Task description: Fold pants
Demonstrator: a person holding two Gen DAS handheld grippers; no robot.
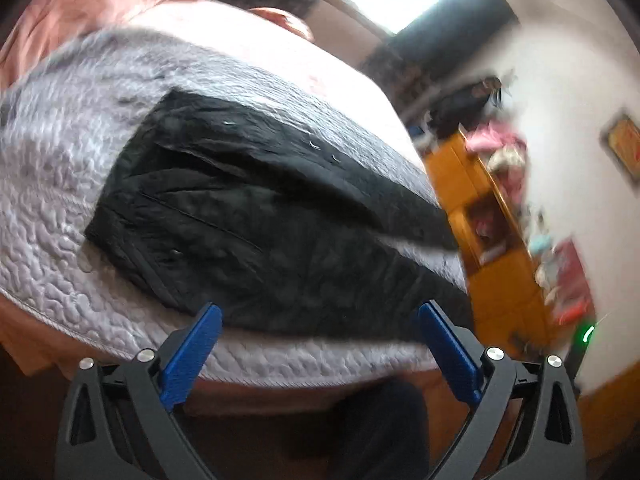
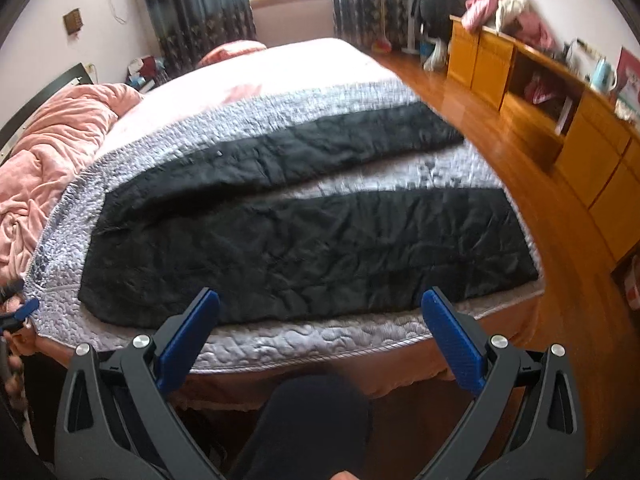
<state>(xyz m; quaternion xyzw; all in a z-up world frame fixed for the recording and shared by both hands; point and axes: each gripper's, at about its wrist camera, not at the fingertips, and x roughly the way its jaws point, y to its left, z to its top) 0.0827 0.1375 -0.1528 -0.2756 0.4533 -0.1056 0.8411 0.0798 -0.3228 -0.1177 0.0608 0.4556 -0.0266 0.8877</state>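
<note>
Black pants [image 2: 304, 232] lie spread flat on a grey quilted cover [image 2: 312, 344] at the near end of the bed [image 2: 280, 64]; waistband to the left, both legs running right, split apart with a strip of grey cover showing between them; near leg reaches the right edge of the bed, far leg angles away toward the far right; fabric wrinkled, not folded. Right gripper [image 2: 320, 304] hangs just off the near bed edge, blue fingers [image 2: 188, 344] spread wide, nothing between them, not touching the pants; left gripper [image 1: 320, 316] likewise over the near edge by the waistband end, blue pads [image 1: 192, 356] wide apart, holding nothing; left view is motion-blurred. Pants [image 1: 248, 216] in that view sit diagonally, waistband corner toward the left. Pink blanket [image 2: 44, 160] bunched at far left of the bed; orange wooden cabinet [image 2: 580, 136] along the right wall with pink clothes [image 2: 496, 4] piled on its far end; wooden floor [image 2: 472, 92] between bed and cabinet; dark curtains [image 2: 196, 4] frame a bright window at the far wall.
</note>
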